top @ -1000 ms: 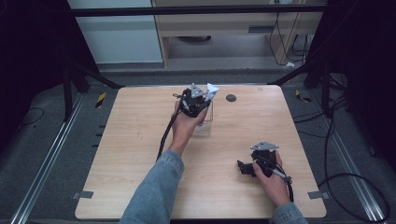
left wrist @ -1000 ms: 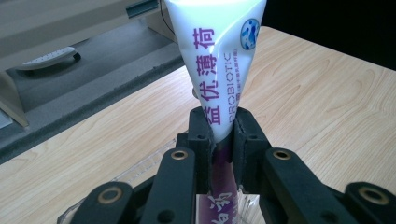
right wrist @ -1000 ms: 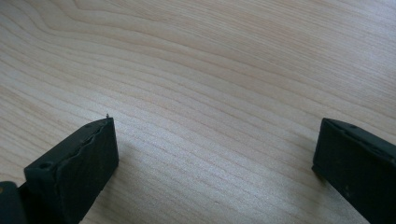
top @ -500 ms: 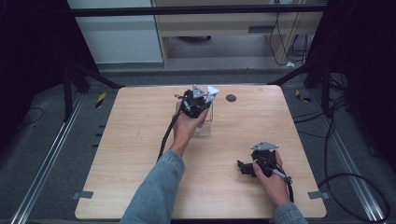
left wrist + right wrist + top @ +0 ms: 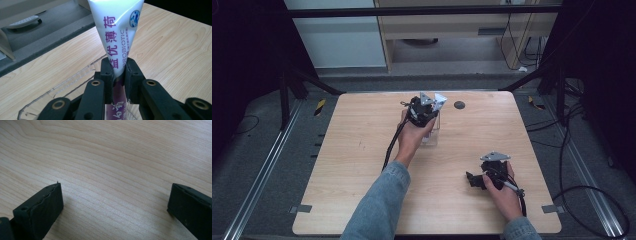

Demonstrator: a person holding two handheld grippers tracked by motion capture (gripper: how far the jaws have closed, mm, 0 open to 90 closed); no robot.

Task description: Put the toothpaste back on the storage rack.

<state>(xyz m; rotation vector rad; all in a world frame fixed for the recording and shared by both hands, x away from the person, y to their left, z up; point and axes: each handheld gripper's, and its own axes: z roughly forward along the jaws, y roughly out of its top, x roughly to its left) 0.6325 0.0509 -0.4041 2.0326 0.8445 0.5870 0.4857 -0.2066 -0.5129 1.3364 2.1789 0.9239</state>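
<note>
Left gripper view: toothpaste tube (image 5: 117, 32) pinched between left tool (image 5: 119, 72) jaws.

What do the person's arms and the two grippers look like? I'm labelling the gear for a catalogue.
Both arms wear blue denim sleeves. The left gripper and right gripper are black, each topped by a grey three-cornered plate and trailing a black cable. In the left gripper view, the black jaws carry brass-ringed screw holes; the right gripper's pads have wavy ridged faces.

Wooden table (image 5: 362, 150) stands on grey floor (image 5: 257, 165). Beige cabinet (image 5: 452, 25) stands beyond the far edge. Surroundings are dark.
</note>
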